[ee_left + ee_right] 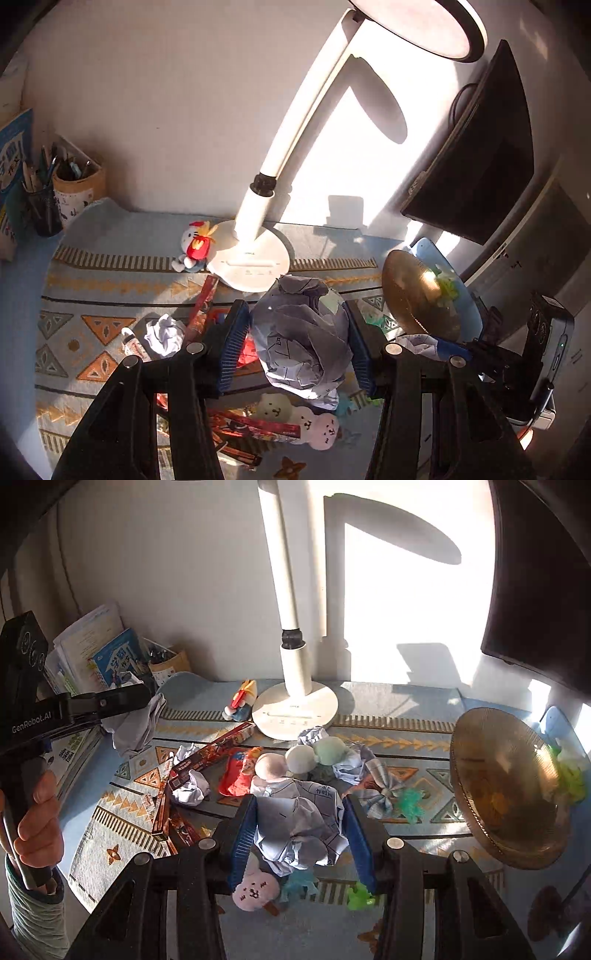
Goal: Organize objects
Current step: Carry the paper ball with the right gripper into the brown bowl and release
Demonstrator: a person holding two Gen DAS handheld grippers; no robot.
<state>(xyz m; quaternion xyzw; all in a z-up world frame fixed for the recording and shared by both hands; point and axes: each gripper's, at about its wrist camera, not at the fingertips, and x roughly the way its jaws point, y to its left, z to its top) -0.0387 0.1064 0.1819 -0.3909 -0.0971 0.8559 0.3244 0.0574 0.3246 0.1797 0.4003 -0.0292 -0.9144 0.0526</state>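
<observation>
In the left wrist view my left gripper (pixel 297 314) is shut on a crumpled ball of printed paper (pixel 303 343), held above the cluttered patterned mat (pixel 110 280). In the right wrist view my right gripper (pixel 301 805) is shut on a second crumpled paper ball (pixel 299 827), also lifted off the mat. The left gripper (pixel 147 701) shows there at the left edge with its grey paper wad (pixel 135 727), held by a person's hand (pixel 37 812). More crumpled paper (pixel 192 786) lies on the mat among plush toys (pixel 273 766) and red wrappers (pixel 210 757).
A white desk lamp base (pixel 295 709) stands at the back centre. A gold ribbed bowl (pixel 506 794) tilts at the right, above green toys (pixel 570 775). Pen holders (pixel 74 192) and books (pixel 110 657) fill the back left corner. A dark monitor (pixel 476 158) hangs at the right.
</observation>
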